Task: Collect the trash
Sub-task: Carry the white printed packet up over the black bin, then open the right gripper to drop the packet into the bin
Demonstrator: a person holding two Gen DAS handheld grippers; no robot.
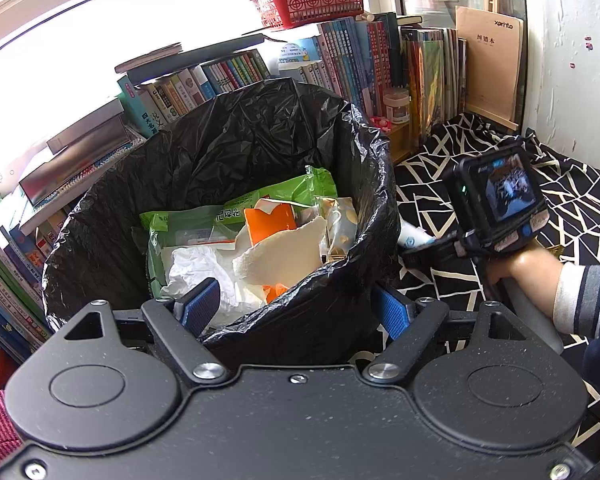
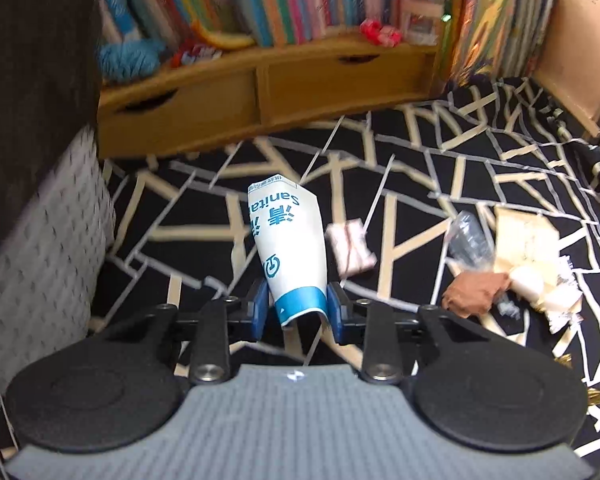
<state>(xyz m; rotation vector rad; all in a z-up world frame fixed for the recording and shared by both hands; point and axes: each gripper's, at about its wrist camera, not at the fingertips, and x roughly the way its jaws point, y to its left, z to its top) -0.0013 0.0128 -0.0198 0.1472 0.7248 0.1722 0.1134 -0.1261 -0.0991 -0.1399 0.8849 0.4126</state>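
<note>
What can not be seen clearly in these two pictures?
- Left wrist view: trash bin bottom, buried under the trash.
- Left wrist view: right gripper tips, behind the bin rim.
- Right wrist view: white sachet text, upside down and curled.
- Right wrist view: small scraps, blurred.

Window [image 1: 60, 20] glare blown white upper left; right-wrist view motion-blurred; fisheye edges bent.
</note>
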